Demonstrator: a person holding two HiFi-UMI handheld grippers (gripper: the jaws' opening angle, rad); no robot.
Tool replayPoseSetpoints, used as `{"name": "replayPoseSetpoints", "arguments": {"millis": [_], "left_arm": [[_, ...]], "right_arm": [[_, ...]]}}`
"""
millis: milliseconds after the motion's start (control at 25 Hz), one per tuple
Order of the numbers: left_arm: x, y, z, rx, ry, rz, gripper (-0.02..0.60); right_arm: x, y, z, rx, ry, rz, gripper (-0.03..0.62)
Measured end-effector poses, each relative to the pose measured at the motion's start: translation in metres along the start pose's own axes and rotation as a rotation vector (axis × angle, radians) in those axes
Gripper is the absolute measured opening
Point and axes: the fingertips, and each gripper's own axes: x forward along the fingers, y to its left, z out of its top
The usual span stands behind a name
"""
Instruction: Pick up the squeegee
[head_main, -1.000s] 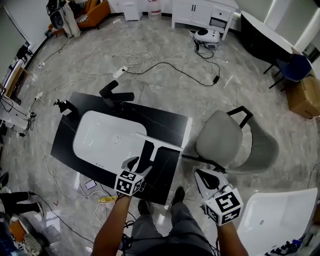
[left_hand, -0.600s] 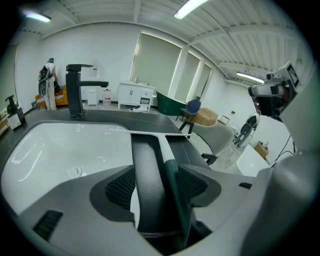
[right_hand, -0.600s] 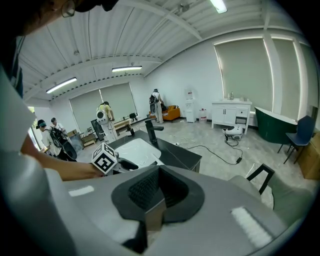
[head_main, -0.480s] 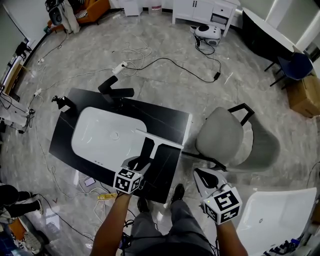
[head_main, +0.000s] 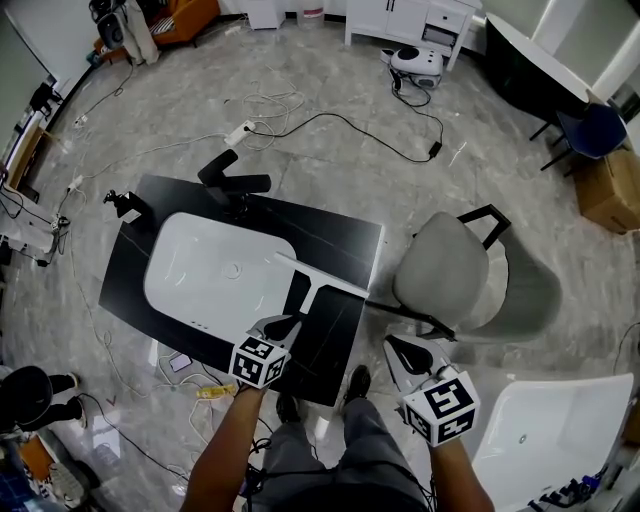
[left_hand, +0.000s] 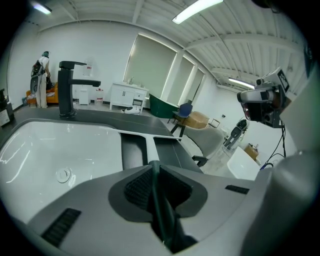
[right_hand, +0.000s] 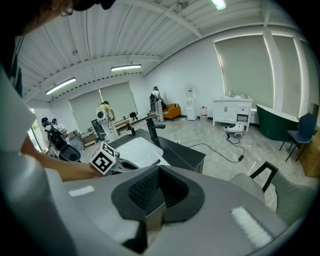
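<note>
Left gripper (head_main: 283, 326) jaws were closing on black-handled white-bladed squeegee (head_main: 297, 291) between them | right gripper (head_main: 401, 348) jaws pressed together | I wanted firm pinch before lifting

This is a large test lab or studio fitted out with bathroom pieces, not a home. A dark tabletop (head_main: 335, 238) carrying a white basin (head_main: 200, 278) and a black faucet (head_main: 233, 183) stands free in the middle of a grey marbled floor (head_main: 180, 90) strewn with loose cables (head_main: 268, 108). A white vanity cabinet (head_main: 400, 20) lines the far wall. A white bathtub (head_main: 560, 430) sits near right, and strip lights (left_hand: 197, 9) hang under a ribbed industrial ceiling (left_hand: 240, 27).
</note>
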Motion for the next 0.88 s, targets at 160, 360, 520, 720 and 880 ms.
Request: {"name": "replayPoseSetpoints", "arguments": {"millis": [160, 360, 520, 720, 880], "left_arm": [[-0.003, 0.012, 0.002, 0.028, -0.007, 0.056, 0.136], [-0.003, 0.022, 0.001, -0.014, -0.029, 0.082, 0.230], [0.000, 0.026, -0.001, -0.055, -0.045, 0.048, 0.241], [0.005, 0.026, -0.005, -0.176, -0.076, -0.046, 0.241], [0.006, 0.026, -0.005, -0.182, -0.085, -0.064, 0.241]], "right_arm": [[0.006, 0.003, -0.007, 0.003, 0.022, 0.007, 0.009], [0.011, 0.004, -0.012, 0.005, 0.038, 0.018, 0.009], [0.019, 0.005, -0.017, 0.010, 0.056, 0.028, 0.009], [0.024, 0.005, -0.025, 0.022, 0.075, 0.041, 0.009], [0.027, 0.004, -0.031, 0.031, 0.089, 0.043, 0.009]]}}
